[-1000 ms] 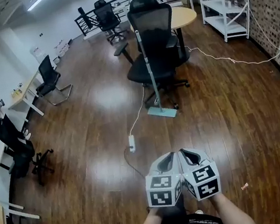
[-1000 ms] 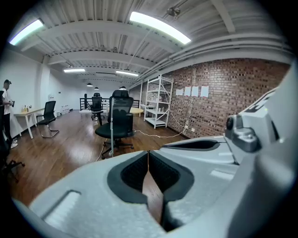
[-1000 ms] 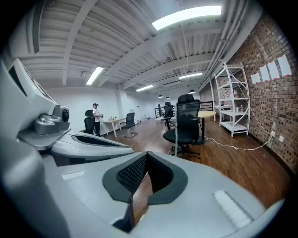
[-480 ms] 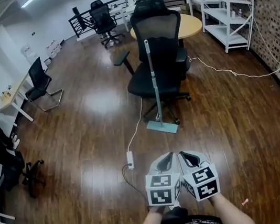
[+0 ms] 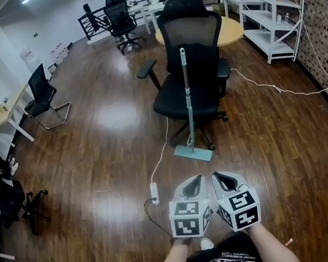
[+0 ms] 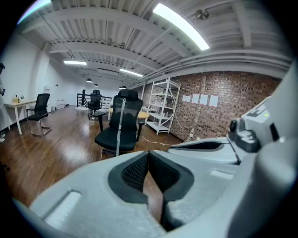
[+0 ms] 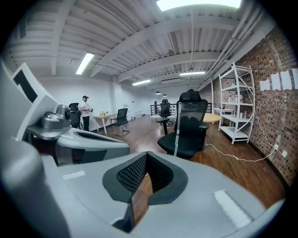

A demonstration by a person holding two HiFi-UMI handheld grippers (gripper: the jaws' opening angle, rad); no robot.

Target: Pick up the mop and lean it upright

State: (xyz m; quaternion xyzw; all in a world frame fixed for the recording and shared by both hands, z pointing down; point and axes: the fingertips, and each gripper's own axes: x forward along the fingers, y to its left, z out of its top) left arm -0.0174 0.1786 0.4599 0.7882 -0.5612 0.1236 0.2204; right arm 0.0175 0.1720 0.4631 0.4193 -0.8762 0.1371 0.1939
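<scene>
Your left tool (image 5: 192, 186) and right tool (image 5: 224, 180) sit side by side close in front of you, both clenched on nothing. Just ahead a power strip (image 5: 154, 191) lies on the floor, its cable (image 5: 161, 149) running towards the chair (image 5: 190, 36). Beyond it the mop (image 5: 187, 101) stands upright, head on the floor, handle leaning on that chair. The job looks done, so hold both tools clear. The chair looks wheeled and may roll: don't nudge it, and step over the cable.
</scene>
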